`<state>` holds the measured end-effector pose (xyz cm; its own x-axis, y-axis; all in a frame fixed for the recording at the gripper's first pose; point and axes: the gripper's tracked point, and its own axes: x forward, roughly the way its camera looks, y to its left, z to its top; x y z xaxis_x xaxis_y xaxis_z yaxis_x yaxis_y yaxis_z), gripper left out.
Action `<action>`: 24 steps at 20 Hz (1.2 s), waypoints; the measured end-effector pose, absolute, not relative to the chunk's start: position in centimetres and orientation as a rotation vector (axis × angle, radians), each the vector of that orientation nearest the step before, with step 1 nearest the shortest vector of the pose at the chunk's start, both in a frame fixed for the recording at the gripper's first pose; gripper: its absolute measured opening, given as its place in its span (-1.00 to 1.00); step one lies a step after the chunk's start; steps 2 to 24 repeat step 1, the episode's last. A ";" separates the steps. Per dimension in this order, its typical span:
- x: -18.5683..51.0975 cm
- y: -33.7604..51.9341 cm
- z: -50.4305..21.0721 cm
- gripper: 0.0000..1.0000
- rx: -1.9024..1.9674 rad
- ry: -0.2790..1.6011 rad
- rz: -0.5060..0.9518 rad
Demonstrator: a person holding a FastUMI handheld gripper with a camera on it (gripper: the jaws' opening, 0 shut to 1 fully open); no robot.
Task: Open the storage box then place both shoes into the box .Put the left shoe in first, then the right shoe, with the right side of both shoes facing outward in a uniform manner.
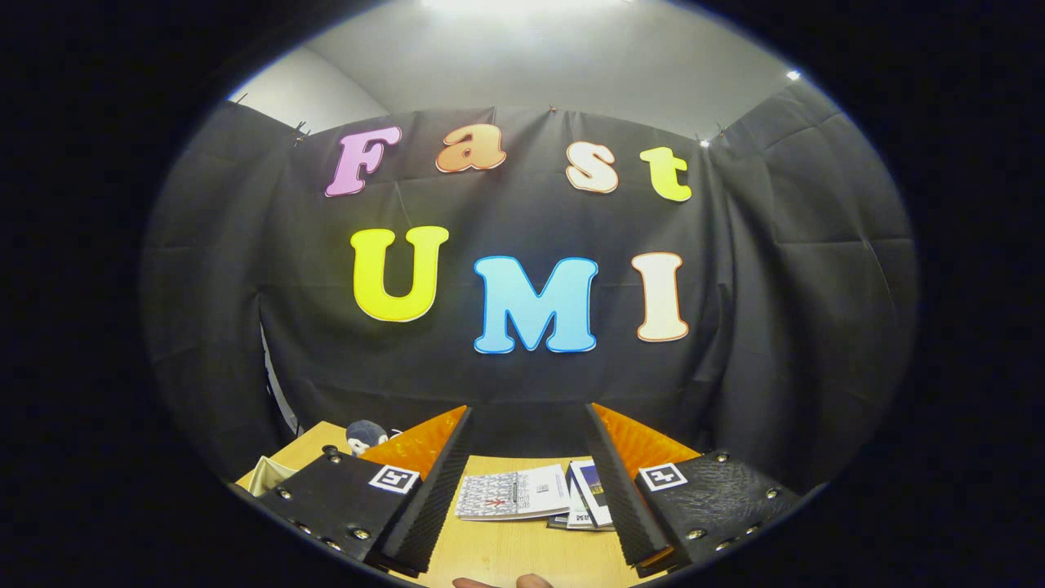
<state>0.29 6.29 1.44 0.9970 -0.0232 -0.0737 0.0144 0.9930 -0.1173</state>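
Note:
My gripper [529,412] is held level and points at the booth wall, with its two fingers [437,478] spread wide and nothing between them. Below and between the fingers lies a wooden table [506,551]. Beyond the left finger, at the table's back left, sits a small dark rounded item [365,433] that I cannot identify.
Several booklets [513,492] and leaflets [589,502] lie on the table between the fingers. A pale folded item [268,474] rests at the table's left corner. Fingertips of a person's hand [502,582] show at the table's near edge.

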 end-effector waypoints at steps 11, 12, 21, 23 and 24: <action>0.6 6.3 1.6 0.67 -0.117 0.068 -0.016; 0.6 6.3 1.6 0.67 -0.117 0.068 -0.016; 0.6 6.3 1.6 0.67 -0.117 0.068 -0.016; 0.6 6.3 1.6 0.67 -0.117 0.068 -0.016; 0.6 6.3 1.6 0.67 -0.117 0.068 -0.016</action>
